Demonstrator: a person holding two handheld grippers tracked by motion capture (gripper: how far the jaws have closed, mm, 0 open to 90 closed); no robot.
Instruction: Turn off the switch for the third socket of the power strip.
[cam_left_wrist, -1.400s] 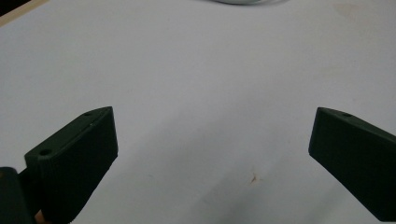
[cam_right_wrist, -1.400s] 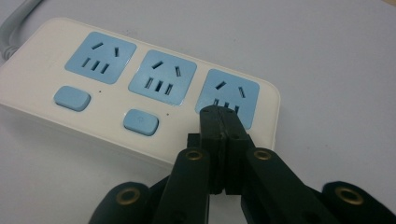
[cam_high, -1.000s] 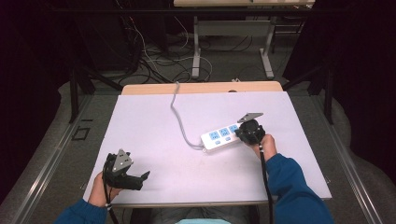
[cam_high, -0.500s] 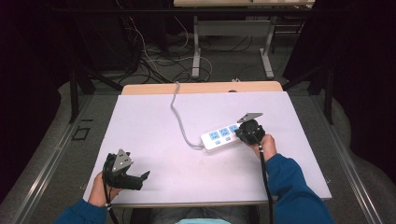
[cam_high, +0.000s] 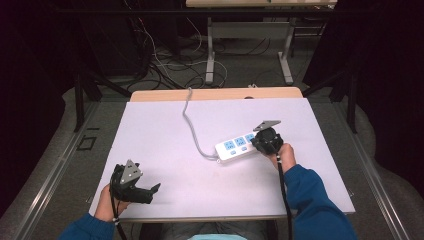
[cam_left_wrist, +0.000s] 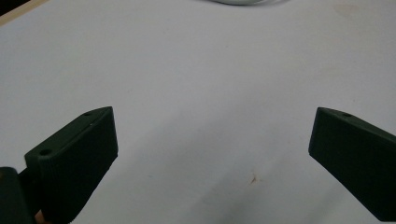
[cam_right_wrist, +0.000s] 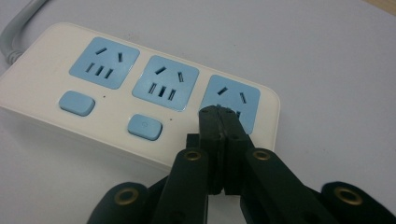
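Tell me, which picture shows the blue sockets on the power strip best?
The right gripper view: the power strip is close up, with three blue sockets and two blue buttons clear. The high view shows it small, beside the right hand-held gripper. The left gripper view catches just a bit of grey cable.

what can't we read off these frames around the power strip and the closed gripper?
- Third switch button, if any: right gripper view, right gripper covers that part of the power strip.
- Whether the shut tips press the strip: contact hidden beneath them.
- Cord's far end: high view, drops behind the table edge.
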